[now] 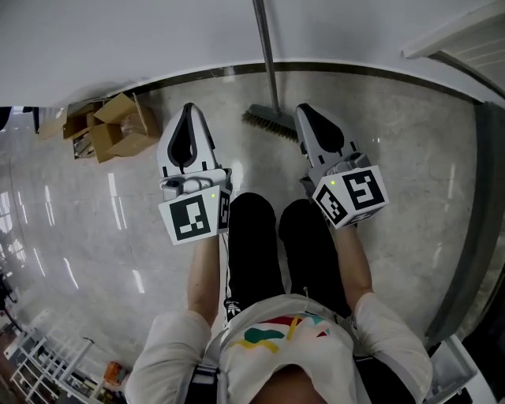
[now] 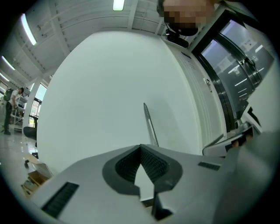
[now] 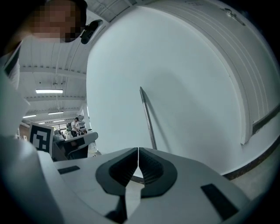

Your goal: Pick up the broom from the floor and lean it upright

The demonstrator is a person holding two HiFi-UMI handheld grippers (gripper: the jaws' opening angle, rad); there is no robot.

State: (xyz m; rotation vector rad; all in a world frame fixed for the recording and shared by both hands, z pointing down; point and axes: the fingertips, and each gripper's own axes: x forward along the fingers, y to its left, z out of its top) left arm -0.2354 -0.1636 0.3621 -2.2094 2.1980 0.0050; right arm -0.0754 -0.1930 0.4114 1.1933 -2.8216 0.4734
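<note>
We see a plain white wall [image 1: 118,39] meeting a glossy pale stone floor [image 1: 87,237] along a dark skirting strip [image 1: 371,72]. Open cardboard boxes [image 1: 110,126] sit on the floor beside the wall. A ceiling strip light [image 2: 118,4] is lit. Dark-framed glass panels [image 2: 238,74] adjoin the wall.

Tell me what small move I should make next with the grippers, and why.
Probably just draw the left gripper and right gripper back a little, leaving the broom alone. Both are shut and empty, apart from it. It stands with its bristles on the floor and its handle leaning on the white wall, so the job looks done.
</note>
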